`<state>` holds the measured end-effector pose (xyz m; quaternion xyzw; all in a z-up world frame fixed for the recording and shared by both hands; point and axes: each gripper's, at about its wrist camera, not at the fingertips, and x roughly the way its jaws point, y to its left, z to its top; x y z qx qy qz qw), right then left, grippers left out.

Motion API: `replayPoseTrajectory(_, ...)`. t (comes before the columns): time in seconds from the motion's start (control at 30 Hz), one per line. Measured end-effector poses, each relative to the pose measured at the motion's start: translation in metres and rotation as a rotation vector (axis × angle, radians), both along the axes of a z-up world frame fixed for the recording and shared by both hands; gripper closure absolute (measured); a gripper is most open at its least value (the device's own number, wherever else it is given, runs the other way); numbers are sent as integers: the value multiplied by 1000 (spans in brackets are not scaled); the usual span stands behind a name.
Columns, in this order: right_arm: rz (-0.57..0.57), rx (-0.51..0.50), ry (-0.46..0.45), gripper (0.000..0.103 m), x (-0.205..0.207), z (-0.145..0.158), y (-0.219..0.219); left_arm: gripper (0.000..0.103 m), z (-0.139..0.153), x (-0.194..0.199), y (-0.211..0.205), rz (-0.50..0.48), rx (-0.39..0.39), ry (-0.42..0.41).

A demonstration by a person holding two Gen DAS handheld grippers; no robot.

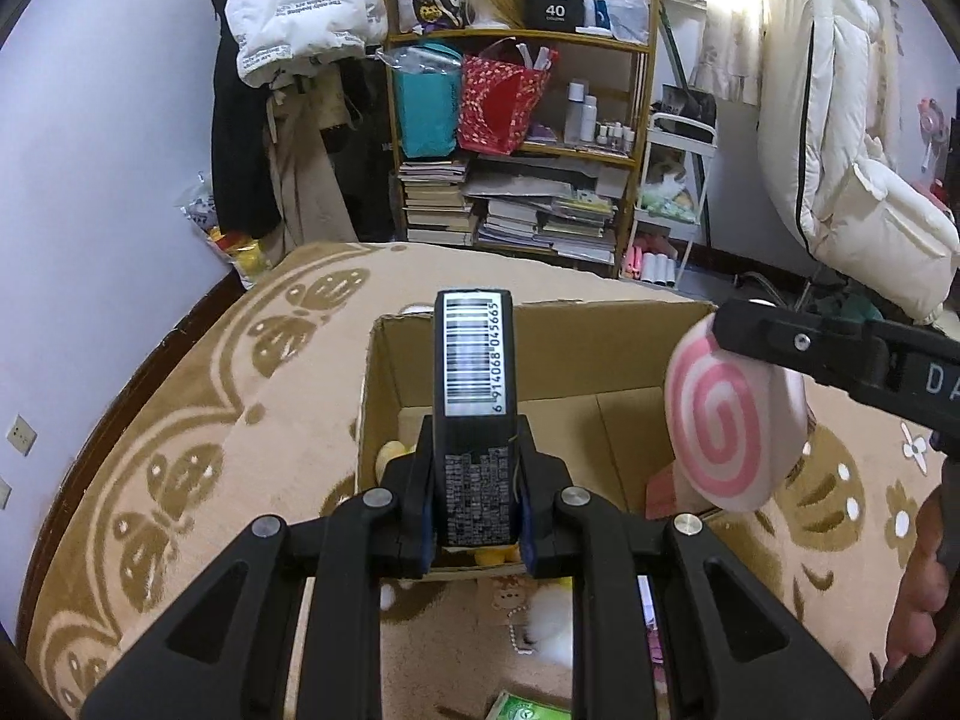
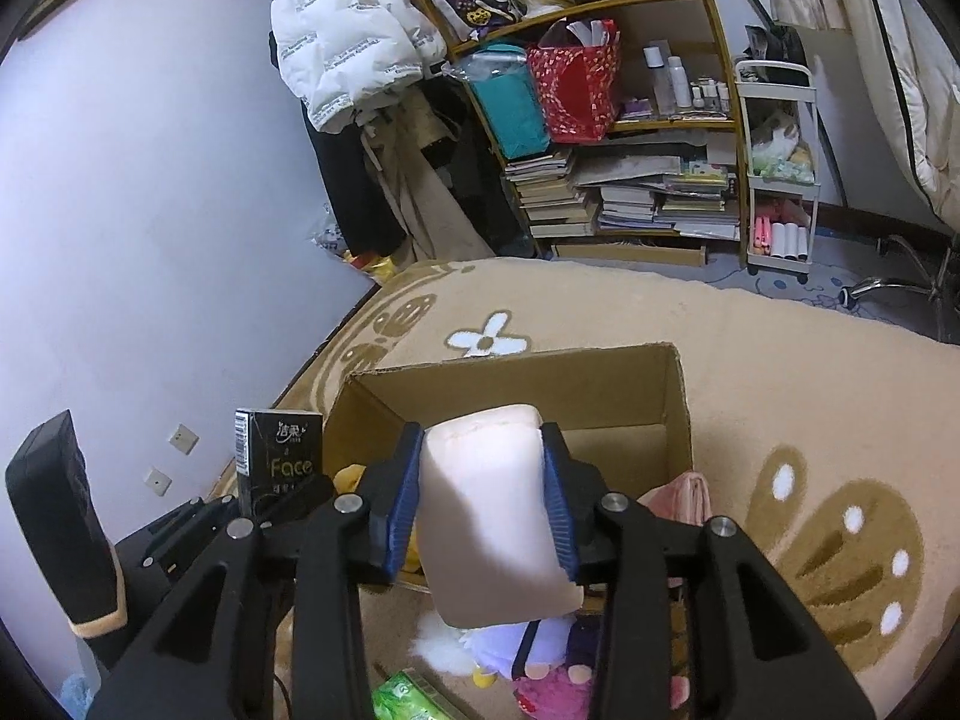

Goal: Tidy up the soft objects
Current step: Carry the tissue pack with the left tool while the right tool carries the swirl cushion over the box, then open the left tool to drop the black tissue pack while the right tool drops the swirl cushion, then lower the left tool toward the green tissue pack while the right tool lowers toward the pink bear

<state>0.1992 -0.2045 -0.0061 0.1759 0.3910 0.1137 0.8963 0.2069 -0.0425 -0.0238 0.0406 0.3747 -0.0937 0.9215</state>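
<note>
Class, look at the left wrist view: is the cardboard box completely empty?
No: the cardboard box already holds a yellow plush and a pink item.

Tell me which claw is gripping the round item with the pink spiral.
The right claw: its swirl cushion is round and pink-white; the left claw clamps a black tissue pack.

"Face" tissue pack (image 2: pixel 281 461), "40" black box (image 1: pixel 555 0)

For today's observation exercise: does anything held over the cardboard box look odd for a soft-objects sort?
Yes. The left gripper grips a black tissue pack, a packaged item, while the right gripper holds a pink swirl cushion.
</note>
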Motion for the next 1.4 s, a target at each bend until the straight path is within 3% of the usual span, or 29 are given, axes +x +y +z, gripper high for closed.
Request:
replayPoseTrajectory(0.2,6,22,40,56,5,-10,1,80,-10,2,-7,4,53,50)
replayPoseTrajectory(0.27,12,59,43,54,4,-13,-1,73,-11,-1,-7,2,58,54)
replayPoseTrajectory(0.33,-2,60,41,47,3,-13,-2,43,-10,-2,-7,8,63,51)
replayPoseTrajectory(0.47,-15,65,21,32,-1,-8,-6,27,-5,-7,-3,25,51,22)
replayPoseTrajectory(0.53,-15,69,18,26,-3,-5,-7,12,-4,-7,-2,31,61,36)
replayPoseTrajectory(0.63,-28,44,-7,17,-9,4,-9,5,-3,-13,-1,9,51,41)
replayPoseTrajectory(0.8,-28,11,-45,0,-22,16,-14,2,5,-22,-1,-1,70,22)
replayPoseTrajectory(1.03,-52,-33,-27,0,-39,18,-24,0,18,-36,0,-3,89,17)
replayPoseTrajectory(1.4,-37,-14,-13,0,-71,15,-27,0,23,-70,3,14,144,16)
